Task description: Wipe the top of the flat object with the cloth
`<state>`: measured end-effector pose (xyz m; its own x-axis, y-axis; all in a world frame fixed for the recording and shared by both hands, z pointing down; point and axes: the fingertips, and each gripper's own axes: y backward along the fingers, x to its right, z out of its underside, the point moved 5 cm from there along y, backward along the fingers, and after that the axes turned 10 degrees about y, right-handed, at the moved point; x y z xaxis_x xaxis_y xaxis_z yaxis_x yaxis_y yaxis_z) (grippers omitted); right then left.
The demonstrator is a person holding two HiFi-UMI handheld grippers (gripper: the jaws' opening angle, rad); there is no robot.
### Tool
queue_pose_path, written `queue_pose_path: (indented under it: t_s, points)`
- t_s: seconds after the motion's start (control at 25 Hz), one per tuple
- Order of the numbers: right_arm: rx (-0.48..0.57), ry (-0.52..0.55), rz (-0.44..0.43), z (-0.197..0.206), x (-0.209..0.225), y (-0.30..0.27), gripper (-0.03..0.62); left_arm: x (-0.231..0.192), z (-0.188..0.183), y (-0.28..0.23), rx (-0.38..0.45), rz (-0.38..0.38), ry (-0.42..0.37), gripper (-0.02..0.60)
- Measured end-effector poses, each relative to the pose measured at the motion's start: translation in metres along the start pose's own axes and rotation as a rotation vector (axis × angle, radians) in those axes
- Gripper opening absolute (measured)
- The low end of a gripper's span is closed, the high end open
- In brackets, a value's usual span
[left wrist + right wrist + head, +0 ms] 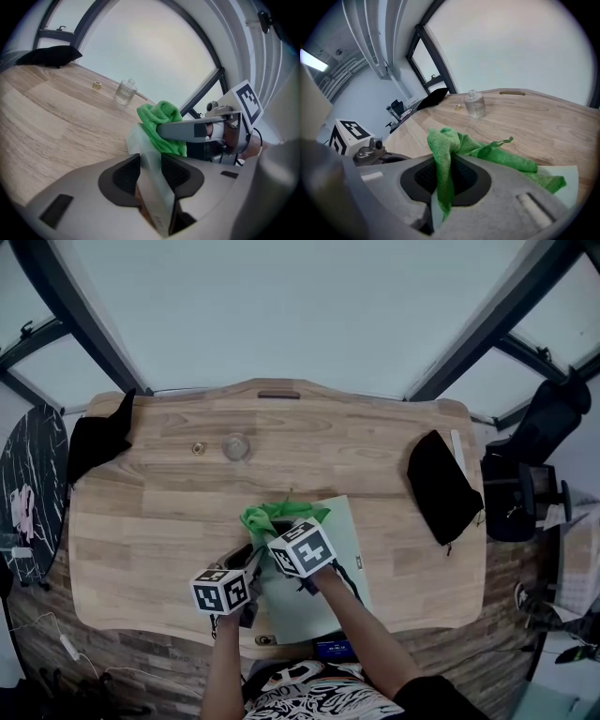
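The left tool point(150, 172) is closing its dark pads on the left edge of the thin, pale green flat board point(343, 532), which is lying at the middle of the front edge of the light wooden table point(159, 512). The right tool point(445, 177) is pinching a fold of the bright green microfibre cloth point(501, 154), the rest of which is resting on the board's far end. A small clear glass bottle point(235, 447) is standing near the far edge, well apart.
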<state>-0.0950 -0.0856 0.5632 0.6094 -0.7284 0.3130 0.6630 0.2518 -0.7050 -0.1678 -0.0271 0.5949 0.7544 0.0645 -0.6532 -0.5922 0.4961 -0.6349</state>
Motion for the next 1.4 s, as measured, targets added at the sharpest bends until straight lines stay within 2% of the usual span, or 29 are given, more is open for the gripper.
queue_pose_path:
  t_s: [0.24,0.72,1.4]
  points:
    - [0.005,0.003,-0.017,0.005,-0.001,0.003,0.038,0.000,0.000,0.000,-0.006,-0.014,-0.021,0.141]
    - [0.006,-0.007,-0.052,0.022,-0.005,0.013,0.038,-0.002,-0.001,0.000,0.004,-0.008,-0.017,0.141]
    - [-0.001,-0.022,-0.042,0.045,-0.012,0.028,0.038,-0.004,-0.002,-0.002,0.013,-0.002,-0.024,0.141]
